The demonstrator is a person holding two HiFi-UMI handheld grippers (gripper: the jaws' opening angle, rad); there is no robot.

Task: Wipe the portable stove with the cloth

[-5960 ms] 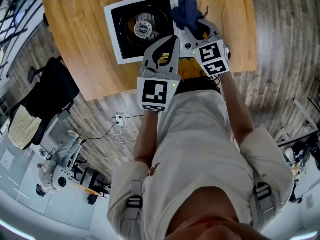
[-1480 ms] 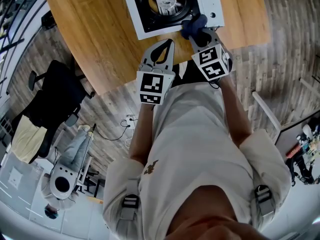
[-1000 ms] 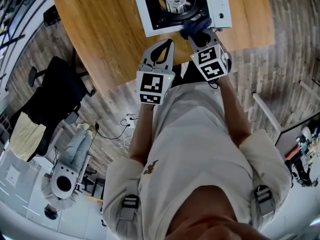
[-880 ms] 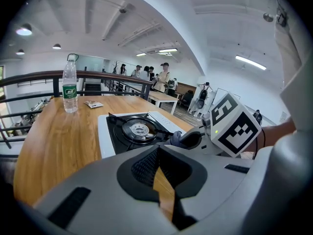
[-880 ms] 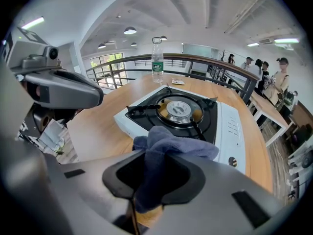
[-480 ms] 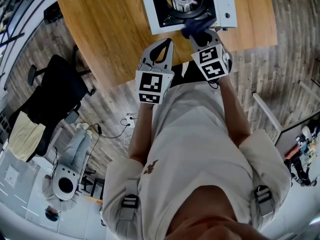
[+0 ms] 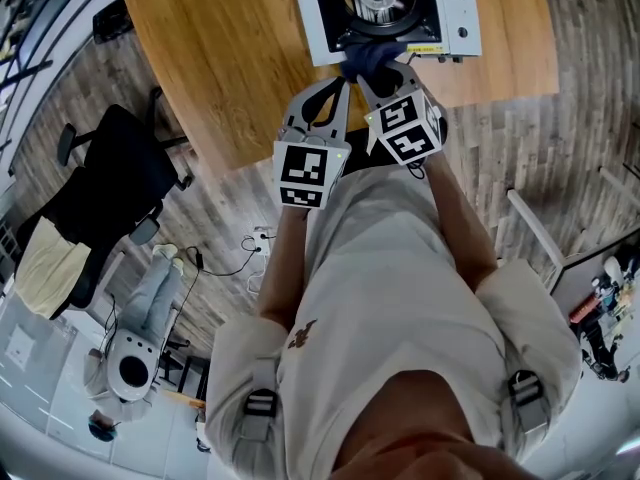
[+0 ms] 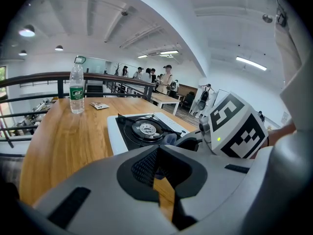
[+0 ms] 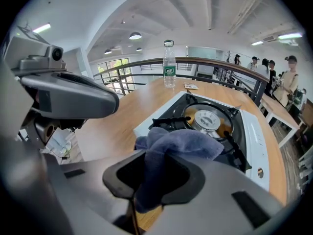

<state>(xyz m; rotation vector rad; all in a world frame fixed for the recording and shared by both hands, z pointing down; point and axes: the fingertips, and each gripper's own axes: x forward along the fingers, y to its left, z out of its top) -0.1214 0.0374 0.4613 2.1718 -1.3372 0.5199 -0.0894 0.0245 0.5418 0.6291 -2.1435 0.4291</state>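
The white portable stove (image 7: 462, 13) with its black burner well sits on the wooden table (image 7: 230, 58). My right gripper (image 7: 372, 70) is shut on a bunched dark blue cloth (image 7: 366, 56), which rests against the middle of the stove's near edge. In the right gripper view the cloth (image 9: 177, 145) bulges from between the jaws of the right gripper (image 9: 151, 180), in front of the stove (image 9: 254, 131). My left gripper (image 7: 335, 88) hovers just left of the right one, shut and empty. In the left gripper view the left gripper (image 8: 157, 176) points at the stove (image 8: 113, 129).
A water bottle (image 8: 76, 89) and a small packet (image 8: 100, 105) stand on the table beyond the stove. A black office chair (image 7: 110, 178) is on the floor to the left. Several people stand in the far background.
My right gripper has slid the cloth leftward along the stove's near edge, from the knob side toward the middle. The left gripper has stayed beside it.
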